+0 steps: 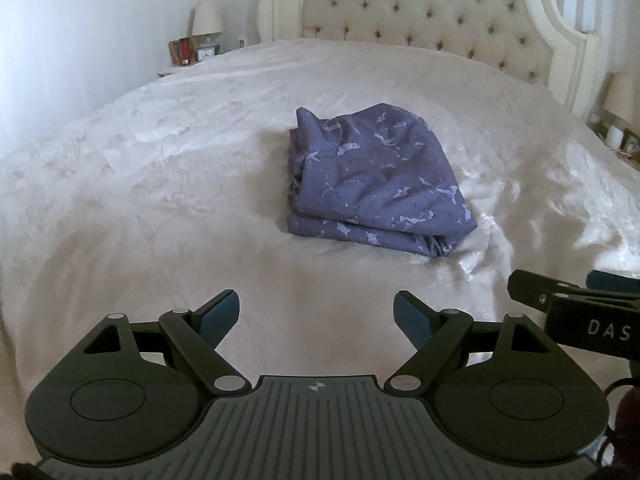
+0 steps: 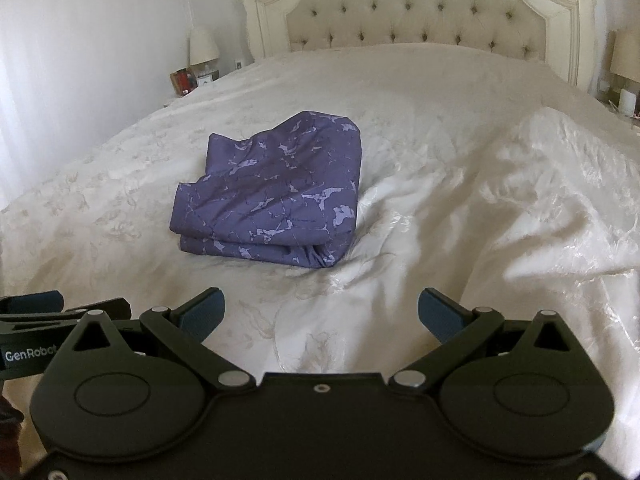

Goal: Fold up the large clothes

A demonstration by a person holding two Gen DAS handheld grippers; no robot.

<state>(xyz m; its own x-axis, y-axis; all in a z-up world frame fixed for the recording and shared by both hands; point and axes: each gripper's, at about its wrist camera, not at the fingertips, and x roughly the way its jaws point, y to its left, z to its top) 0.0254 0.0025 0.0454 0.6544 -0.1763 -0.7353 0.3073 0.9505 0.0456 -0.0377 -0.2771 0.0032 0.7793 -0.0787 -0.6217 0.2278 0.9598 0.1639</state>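
- I judge the fold nearly or fully done: the purple patterned cloth [image 1: 376,184] lies as a compact stack of layers in the middle of the bed [image 1: 140,184], its folded edges facing me.
- At most 1 tidy-up is left: the top layer puffs up at the far end.
- My left gripper [image 1: 317,315] and right gripper [image 2: 321,313] both stand wide with nothing between the jaws, near me and well apart from the cloth.
- Open bedspread surrounds the stack; rumpled cover rises on the right.
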